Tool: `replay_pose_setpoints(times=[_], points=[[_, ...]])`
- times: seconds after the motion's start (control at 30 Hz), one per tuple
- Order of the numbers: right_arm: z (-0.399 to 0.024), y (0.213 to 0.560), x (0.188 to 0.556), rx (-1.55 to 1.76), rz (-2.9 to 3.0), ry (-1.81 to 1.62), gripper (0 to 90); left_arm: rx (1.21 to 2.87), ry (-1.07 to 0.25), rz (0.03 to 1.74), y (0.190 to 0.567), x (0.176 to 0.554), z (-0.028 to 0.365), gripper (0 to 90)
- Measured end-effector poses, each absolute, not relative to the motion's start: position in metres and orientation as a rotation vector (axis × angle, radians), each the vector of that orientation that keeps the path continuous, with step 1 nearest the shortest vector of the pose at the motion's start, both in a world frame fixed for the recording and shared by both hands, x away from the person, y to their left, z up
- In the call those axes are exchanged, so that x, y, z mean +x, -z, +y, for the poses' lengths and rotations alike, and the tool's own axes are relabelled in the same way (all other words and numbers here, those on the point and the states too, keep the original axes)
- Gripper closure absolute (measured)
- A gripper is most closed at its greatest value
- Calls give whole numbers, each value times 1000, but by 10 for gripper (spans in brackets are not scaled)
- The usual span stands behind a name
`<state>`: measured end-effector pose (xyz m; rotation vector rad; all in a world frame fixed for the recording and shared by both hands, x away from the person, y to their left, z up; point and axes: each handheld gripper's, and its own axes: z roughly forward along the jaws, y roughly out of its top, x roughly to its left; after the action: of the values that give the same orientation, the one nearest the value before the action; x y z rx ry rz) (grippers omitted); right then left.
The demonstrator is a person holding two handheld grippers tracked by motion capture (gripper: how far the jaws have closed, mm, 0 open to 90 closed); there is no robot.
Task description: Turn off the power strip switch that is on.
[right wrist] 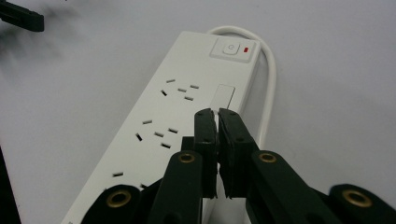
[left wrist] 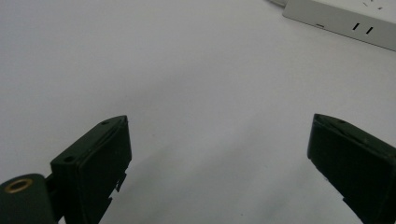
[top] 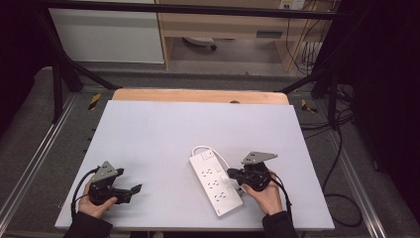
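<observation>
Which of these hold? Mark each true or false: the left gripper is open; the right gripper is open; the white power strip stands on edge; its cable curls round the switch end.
1. The left gripper is open. True.
2. The right gripper is open. False: its jaws are shut together over the strip.
3. The white plastic power strip stands on edge. False: it lies flat on the white table, sockets up.
4. Its white cable curls round the switch end. True.

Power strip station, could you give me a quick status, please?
Left gripper open, clear of strip. Right gripper shut, empty, over power strip. Nothing obstructing.
</observation>
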<state>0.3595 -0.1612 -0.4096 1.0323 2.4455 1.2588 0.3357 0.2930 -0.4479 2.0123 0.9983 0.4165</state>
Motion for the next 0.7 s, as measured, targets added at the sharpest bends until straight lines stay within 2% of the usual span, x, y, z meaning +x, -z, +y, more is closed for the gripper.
replay_pose_setpoints(times=[0.7], points=[[-143, 411, 371, 1020, 2453, -1253, 900, 2014, -419, 997, 447, 336, 294, 61]])
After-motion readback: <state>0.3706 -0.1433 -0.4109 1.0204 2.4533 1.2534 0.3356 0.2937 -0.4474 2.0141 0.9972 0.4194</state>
